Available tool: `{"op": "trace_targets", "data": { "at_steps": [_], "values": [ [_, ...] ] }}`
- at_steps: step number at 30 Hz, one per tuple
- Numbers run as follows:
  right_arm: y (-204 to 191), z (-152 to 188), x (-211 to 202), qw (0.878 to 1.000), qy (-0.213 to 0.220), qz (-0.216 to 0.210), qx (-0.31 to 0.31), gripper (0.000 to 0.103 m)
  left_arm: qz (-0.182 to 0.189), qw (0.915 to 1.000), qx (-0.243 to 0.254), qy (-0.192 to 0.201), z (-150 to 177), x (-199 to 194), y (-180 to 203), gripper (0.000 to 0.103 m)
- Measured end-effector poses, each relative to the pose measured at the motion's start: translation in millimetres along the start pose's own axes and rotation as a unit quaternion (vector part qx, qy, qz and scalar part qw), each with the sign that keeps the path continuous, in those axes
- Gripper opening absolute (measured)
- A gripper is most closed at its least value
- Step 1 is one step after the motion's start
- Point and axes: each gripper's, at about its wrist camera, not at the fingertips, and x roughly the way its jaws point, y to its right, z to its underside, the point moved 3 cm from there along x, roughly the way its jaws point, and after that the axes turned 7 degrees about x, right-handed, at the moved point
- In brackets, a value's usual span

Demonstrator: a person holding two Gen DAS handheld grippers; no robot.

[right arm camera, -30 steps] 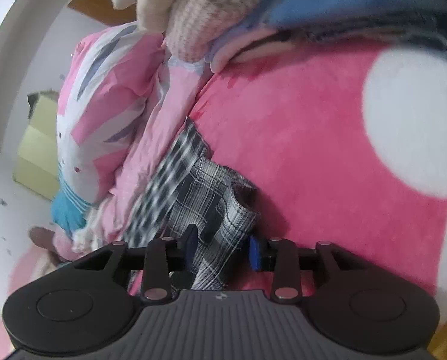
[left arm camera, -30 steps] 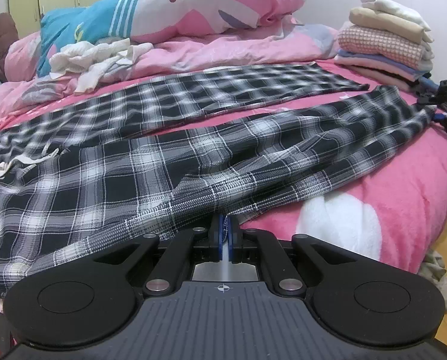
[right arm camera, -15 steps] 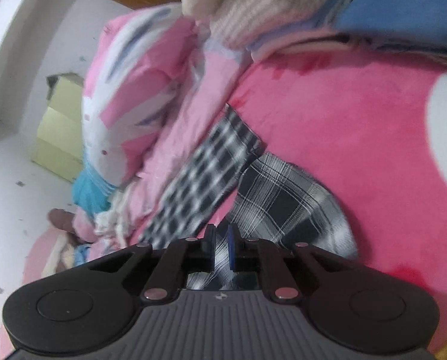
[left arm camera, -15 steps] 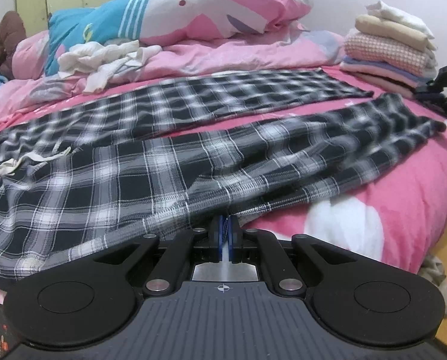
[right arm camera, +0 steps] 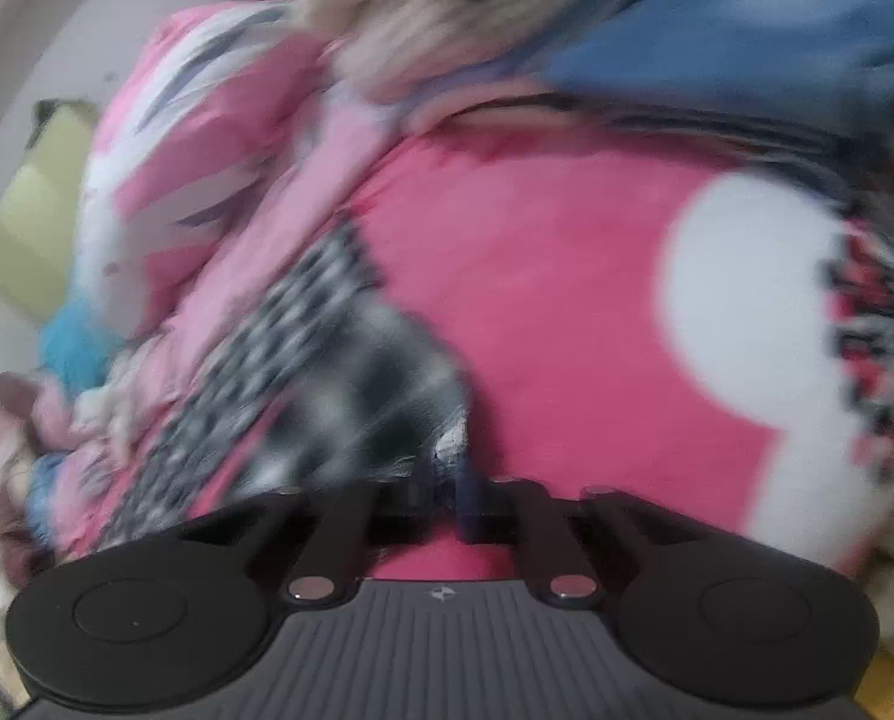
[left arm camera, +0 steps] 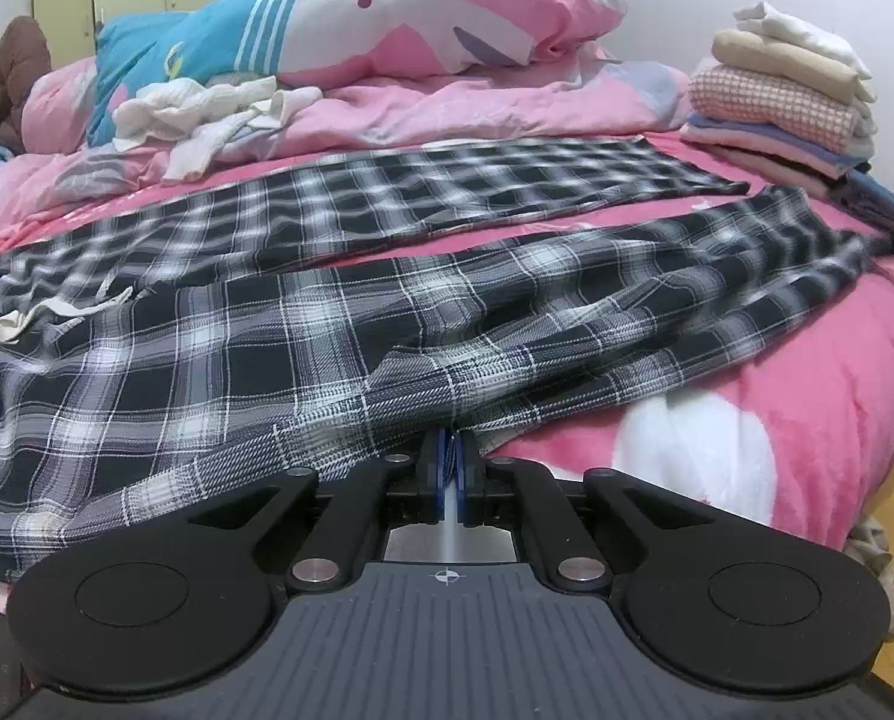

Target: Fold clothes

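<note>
plaid trousers' hem [right arm camera: 447,438], now pinched

Left tool [left arm camera: 449,456] clamped on plaid trousers [left arm camera: 339,348], pink bed [left arm camera: 807,420], folded stack [left arm camera: 783,102]

Left wrist cam sits low at the bed's near edge, looks across the plaid trousers [left arm camera: 339,324] toward the bunched duvet [left arm camera: 423,18], folded stack [left arm camera: 783,102] at far right. Right wrist cam is rolled and blurred, close over the pink blanket [right arm camera: 555,312] by the trouser hem [right arm camera: 381,372]. Shared: trousers, blanket, duvet, stack; the other gripper shows as a dark blur at left cam's right edge
</note>
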Motion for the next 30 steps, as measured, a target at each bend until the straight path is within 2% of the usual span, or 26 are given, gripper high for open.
{"op": "trace_targets", "data": {
  "at_steps": [3, 5, 6, 7, 8, 11, 16, 20, 24, 27, 30],
  "values": [
    [-35, -12, 19, 0.999, -0.002, -0.031, -0.021, 0.007, -0.002, 1.0, 0.0, -0.001, 0, 0, 1, 0.003],
    [-61, -19, 47, 0.998, -0.022, -0.043, -0.033, 0.012, -0.004, 1.0, 0.0, -0.003, 0, 0, 2, 0.003],
    [-72, -20, 62, 0.997, -0.037, -0.048, -0.044, 0.017, -0.005, 1.0, 0.0, -0.003, 0, 0, 2, 0.003],
    [-81, -19, 74, 0.996, -0.046, -0.049, -0.059, 0.032, -0.006, 1.0, 0.0, -0.004, 0, 0, 2, 0.003],
    [-91, -18, 86, 0.995, -0.051, -0.048, -0.074, 0.043, -0.007, 1.0, 0.0, -0.005, 0, 0, 3, 0.003],
    [-101, -17, 97, 0.994, -0.047, -0.043, -0.091, 0.044, -0.008, 1.0, -0.001, -0.006, 0, 0, 3, 0.003],
    [-75, -14, 53, 0.995, -0.02, -0.084, -0.058, 0.043, -0.005, 1.0, -0.004, -0.003, 1, 0, 1, 0.003],
    [-57, 6, 40, 0.995, -0.043, -0.076, -0.055, 0.038, -0.003, 1.0, -0.006, -0.001, 2, 0, 1, 0.003],
    [-46, 22, 54, 0.995, -0.061, -0.056, -0.053, 0.034, -0.004, 1.0, -0.004, -0.002, 1, 0, 1, 0.003],
    [-52, 29, 62, 0.994, -0.053, -0.035, -0.09, 0.032, -0.006, 1.0, -0.002, -0.003, 1, 0, 2, 0.003],
    [-64, 38, 63, 0.988, -0.042, -0.021, -0.148, 0.022, -0.008, 1.0, 0.001, -0.003, 1, 0, 3, 0.003]
  ]
}}
